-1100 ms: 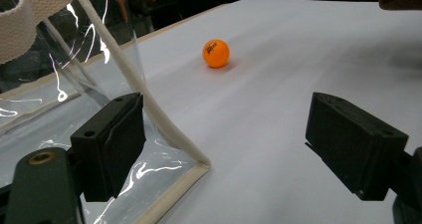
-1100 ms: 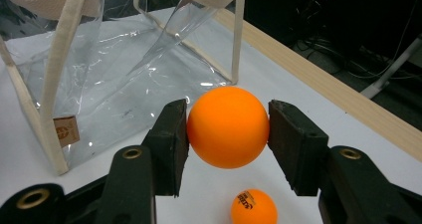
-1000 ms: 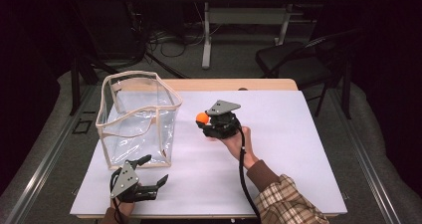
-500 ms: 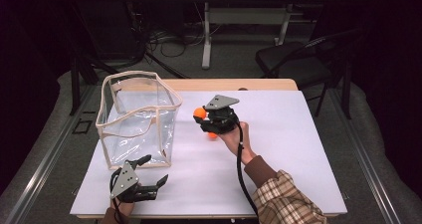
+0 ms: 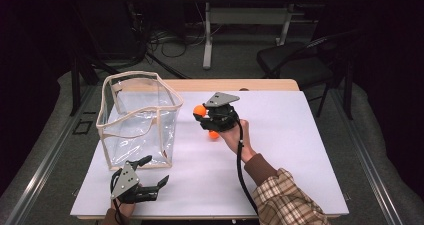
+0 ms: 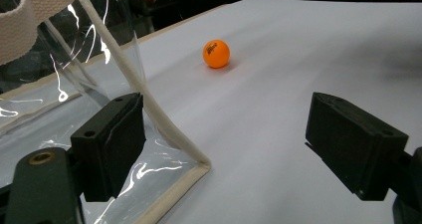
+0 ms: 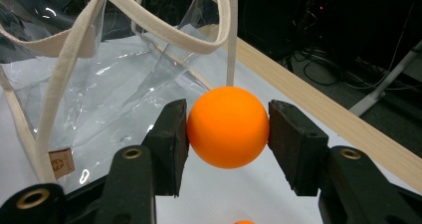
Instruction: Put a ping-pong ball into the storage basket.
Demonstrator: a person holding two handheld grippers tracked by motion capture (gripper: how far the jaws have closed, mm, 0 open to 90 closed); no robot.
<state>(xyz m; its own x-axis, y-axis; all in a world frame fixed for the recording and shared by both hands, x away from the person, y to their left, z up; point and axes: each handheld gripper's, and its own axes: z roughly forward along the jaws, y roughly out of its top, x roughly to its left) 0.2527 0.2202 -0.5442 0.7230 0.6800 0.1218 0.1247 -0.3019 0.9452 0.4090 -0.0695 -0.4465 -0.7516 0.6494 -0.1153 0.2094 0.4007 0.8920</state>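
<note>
My right gripper is clamped on an orange ball, held above the table just to the right of the clear bag, whose open mouth lies to the ball's left and a little lower, so the carry goes leftward over the cream rim. My left gripper rests wide open and empty at the bag's near corner. A second ball sits on the table right of the bag, partly hidden under my right hand; whether the bag holds anything I cannot tell through the glare.

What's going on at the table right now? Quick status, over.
Right gripper shut on orange ball, near clear bag. Left gripper open, idle. Second ball on table. Path clear.
</note>
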